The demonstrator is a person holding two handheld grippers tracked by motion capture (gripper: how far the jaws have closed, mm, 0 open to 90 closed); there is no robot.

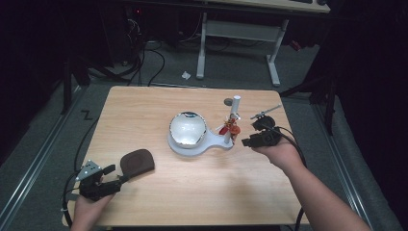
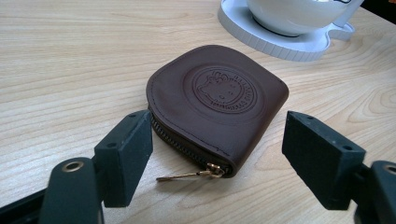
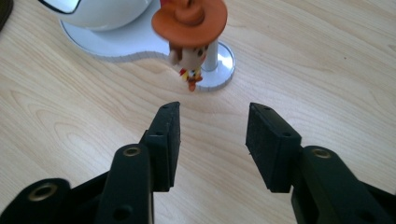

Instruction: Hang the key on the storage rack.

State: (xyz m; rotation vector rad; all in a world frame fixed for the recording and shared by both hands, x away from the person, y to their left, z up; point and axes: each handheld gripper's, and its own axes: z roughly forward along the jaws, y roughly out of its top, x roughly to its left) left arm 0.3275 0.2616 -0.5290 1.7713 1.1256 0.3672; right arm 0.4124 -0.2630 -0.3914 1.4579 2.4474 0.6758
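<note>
one embossed pouch (image 2: 218, 105), left gripper view

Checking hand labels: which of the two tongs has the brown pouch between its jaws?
The left tongs: their open jaws flank the brown zip pouch without touching. The right tongs stand open over bare wood, facing the hatted figurine.

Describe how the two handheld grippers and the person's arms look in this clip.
Both the left gripper and the right gripper are black, with two blocky rectangular jaws on rounded arms with metal-ringed holes. The left carries a grey three-cornered plate on top. A black cable trails from each. The forearms are bare, with no sleeves in the high view.
</note>
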